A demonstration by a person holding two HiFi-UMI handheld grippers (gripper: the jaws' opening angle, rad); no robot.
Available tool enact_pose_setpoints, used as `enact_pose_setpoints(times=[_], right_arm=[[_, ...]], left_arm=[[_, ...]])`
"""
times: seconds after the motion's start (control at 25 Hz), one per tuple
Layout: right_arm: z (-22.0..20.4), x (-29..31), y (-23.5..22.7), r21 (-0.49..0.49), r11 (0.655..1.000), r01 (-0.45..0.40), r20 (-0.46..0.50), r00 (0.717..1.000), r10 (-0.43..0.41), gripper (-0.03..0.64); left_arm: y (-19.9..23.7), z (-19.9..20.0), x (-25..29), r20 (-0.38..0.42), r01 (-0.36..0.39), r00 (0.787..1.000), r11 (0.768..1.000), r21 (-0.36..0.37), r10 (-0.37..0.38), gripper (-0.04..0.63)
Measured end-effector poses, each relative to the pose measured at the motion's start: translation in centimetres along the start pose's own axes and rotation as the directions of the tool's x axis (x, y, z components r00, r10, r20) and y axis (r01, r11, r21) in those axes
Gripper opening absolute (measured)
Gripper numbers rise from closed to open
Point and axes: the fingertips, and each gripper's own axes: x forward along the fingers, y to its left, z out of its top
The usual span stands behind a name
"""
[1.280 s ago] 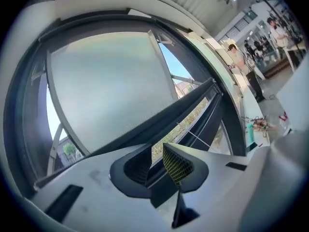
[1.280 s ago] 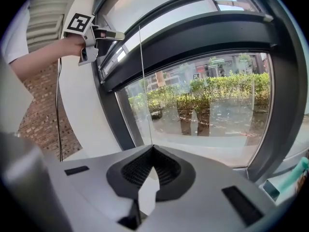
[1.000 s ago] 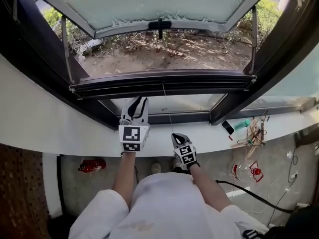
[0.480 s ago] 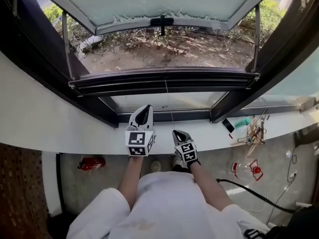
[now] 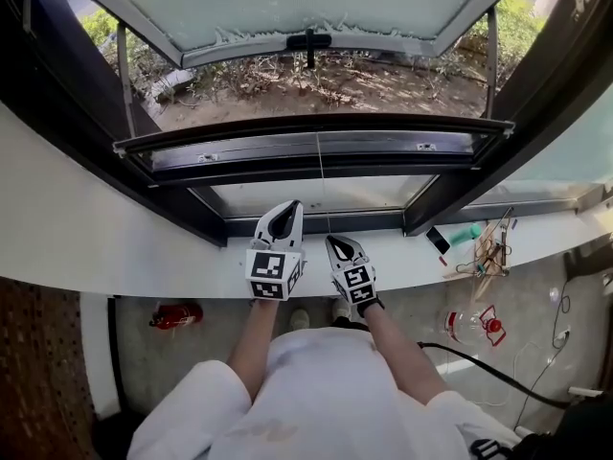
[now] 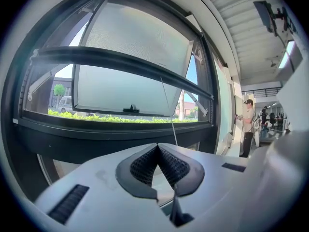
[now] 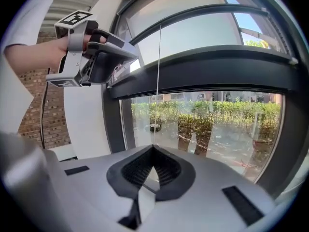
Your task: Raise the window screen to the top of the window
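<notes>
The window screen's dark bottom bar (image 5: 316, 128) spans the open window, also seen in the left gripper view (image 6: 120, 62) and the right gripper view (image 7: 203, 12). A thin pull cord (image 5: 323, 185) hangs from its middle. My right gripper (image 5: 332, 241) is shut on the cord's lower end; the cord (image 7: 158, 81) runs straight down into its jaw tips (image 7: 153, 147). My left gripper (image 5: 290, 205) is shut with nothing in it, just left of the cord. The cord (image 6: 168, 105) passes to the right of its tips (image 6: 157, 146).
Beyond the bar the glass sash (image 5: 308, 42) is swung outward over bare ground. The white sill (image 5: 144, 266) carries a phone (image 5: 438, 244) and wooden clutter (image 5: 488, 257) at the right. A red extinguisher (image 5: 175, 316) lies on the floor. A person (image 6: 247, 127) stands far right.
The screen's bar has risen in the window opening. My left gripper has shut and shifted right toward the cord. My right gripper has moved up with the cord.
</notes>
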Motion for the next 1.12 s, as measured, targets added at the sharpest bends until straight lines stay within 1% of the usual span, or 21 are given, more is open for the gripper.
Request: enact_pose_setpoints(times=[0.08, 0.16, 0.24, 0.36, 0.64, 0.72, 0.88, 1.12], right_arm=[[0.0, -0.3, -0.6, 0.016, 1.0, 0.011, 0.005, 1.0, -0.011, 0.0], [0.1, -0.5, -1.3, 0.03, 0.999, 0.022, 0.01, 1.0, -0.022, 0.0], [0.4, -0.6, -1.9, 0.041, 0.999, 0.03, 0.019, 0.999, -0.031, 0.0], [1.3, -0.5, -2.1, 0.05, 0.998, 0.028, 0.044, 0.999, -0.031, 0.0], [4.5, -0.3, -2.1, 0.021, 1.0, 0.013, 0.116, 0.993, -0.015, 0.0], [5.2, -0.3, -2.4, 0.03, 0.999, 0.015, 0.133, 0.991, -0.019, 0.0], [6.2, -0.4, -2.9, 0.119, 0.993, -0.001, 0.172, 0.985, -0.02, 0.0], [7.7, -0.2, -2.6, 0.097, 0.995, -0.017, 0.2, 0.98, -0.003, 0.0]], left_arm=[[-0.7, 0.8, -0.2, 0.04, 0.048, 0.998, 0.999, -0.019, -0.048, 0.002], [-0.8, 1.5, -0.4, 0.06, 0.062, 0.996, 0.998, -0.014, -0.061, 0.0], [-0.7, 1.6, -0.5, 0.058, 0.046, 0.997, 0.999, -0.001, -0.046, 0.002], [-0.4, 1.2, -0.5, 0.045, 0.028, 0.999, 1.0, -0.003, -0.028, 0.002], [0.1, 1.2, -0.5, 0.043, -0.016, 0.999, 1.0, 0.01, 0.015, 0.002], [0.2, 1.3, -0.4, 0.048, -0.027, 0.999, 1.0, 0.013, 0.026, 0.0], [0.3, 1.5, -0.5, 0.049, -0.03, 0.998, 0.999, 0.025, 0.029, 0.001], [0.2, 1.2, -0.7, 0.04, -0.028, 0.999, 0.999, 0.031, 0.027, 0.002]])
